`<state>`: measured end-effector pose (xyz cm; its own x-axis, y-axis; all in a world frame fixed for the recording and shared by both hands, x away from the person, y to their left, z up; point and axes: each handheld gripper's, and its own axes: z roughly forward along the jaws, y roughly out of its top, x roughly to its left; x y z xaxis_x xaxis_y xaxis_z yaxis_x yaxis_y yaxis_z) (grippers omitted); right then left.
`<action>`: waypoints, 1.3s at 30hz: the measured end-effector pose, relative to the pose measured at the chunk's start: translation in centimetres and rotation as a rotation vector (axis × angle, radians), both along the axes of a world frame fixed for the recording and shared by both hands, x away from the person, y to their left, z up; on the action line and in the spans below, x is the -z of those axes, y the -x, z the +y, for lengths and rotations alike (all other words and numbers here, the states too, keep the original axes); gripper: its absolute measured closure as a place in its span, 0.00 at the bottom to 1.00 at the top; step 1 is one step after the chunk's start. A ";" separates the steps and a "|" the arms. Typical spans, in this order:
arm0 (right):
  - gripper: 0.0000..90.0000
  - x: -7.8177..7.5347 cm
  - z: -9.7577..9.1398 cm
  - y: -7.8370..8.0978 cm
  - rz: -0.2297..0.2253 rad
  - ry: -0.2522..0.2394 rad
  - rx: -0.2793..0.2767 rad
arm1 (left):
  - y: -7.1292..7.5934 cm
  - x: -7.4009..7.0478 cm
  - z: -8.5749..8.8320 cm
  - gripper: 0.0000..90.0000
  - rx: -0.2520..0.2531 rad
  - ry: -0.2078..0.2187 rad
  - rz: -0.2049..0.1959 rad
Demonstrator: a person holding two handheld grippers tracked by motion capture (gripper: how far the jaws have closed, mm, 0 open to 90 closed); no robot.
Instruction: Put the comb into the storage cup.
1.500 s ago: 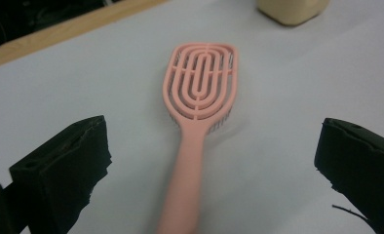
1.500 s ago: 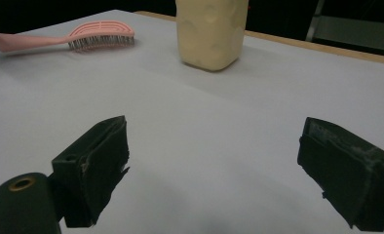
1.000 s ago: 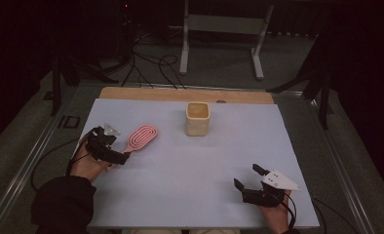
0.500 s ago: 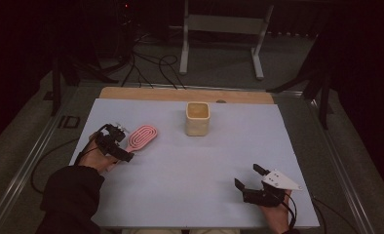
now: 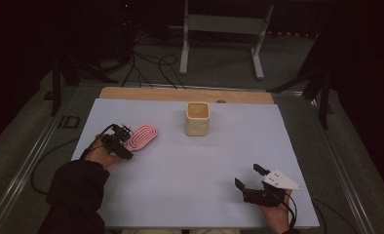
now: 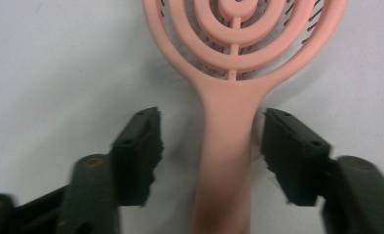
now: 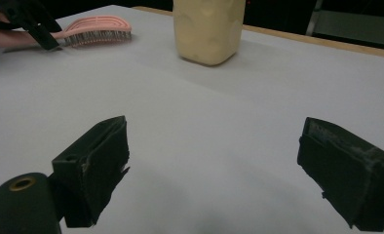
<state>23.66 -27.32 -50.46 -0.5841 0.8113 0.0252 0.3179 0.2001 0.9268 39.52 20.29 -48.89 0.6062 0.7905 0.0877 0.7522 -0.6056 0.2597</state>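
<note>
A pink hairbrush [image 5: 142,137] lies flat on the white table [image 5: 190,170], bristles down, at the left. My left gripper [image 5: 122,144] is down over its handle [image 6: 225,161]. Its jaws have just been closing, with the handle between them; the right pad [image 6: 287,156] is near the handle, the left pad [image 6: 141,151] stands apart with a gap. A cream cup [image 5: 198,118] stands upright at the far middle. My right gripper [image 5: 248,178] rests near the front right edge, open, with nothing between its jaws. From there the hairbrush [image 7: 90,29] and cup [image 7: 208,29] lie ahead.
A wooden strip [image 5: 185,95] runs along the table's far edge. Beyond it are a metal stand [image 5: 224,34] and cables on the dark floor. A metal rail [image 5: 29,161] flanks the table on the left.
My left gripper has moved forward and down over the hairbrush handle, and its jaws have narrowed around it. The right gripper has stayed put.
</note>
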 end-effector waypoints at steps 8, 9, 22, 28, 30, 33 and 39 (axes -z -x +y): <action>0.12 0.1 -0.1 0.0 0.001 0.002 0.001 | -0.7 0.0 -0.5 0.69 -0.007 0.021 0.063; 0.12 0.1 -0.1 0.0 0.001 0.002 0.001 | -0.7 0.0 -0.5 0.72 -0.007 0.021 0.063; 0.13 0.1 -0.1 -0.1 0.002 0.009 0.003 | -0.5 0.0 -0.7 0.78 -0.027 0.020 0.067; 0.13 0.1 -0.1 -0.1 0.004 0.008 0.007 | -0.4 -0.1 -0.8 0.78 -0.028 0.024 0.059; 0.13 0.2 -0.1 -0.1 0.004 0.009 0.007 | -0.4 -0.1 -0.8 0.78 -0.028 0.026 0.056; 0.13 0.1 -0.1 -0.1 0.004 0.008 0.007 | -0.3 -0.2 -0.8 0.78 -0.034 0.045 0.052; 0.13 0.1 -0.1 -0.1 0.002 0.010 0.007 | -0.2 -0.9 -0.7 0.78 -0.041 0.082 0.018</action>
<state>23.75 -27.43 -50.60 -0.5783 0.8156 0.0186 0.3215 0.2069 0.9240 39.69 19.59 -48.00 0.5741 0.8187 0.0116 0.7808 -0.5517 0.2933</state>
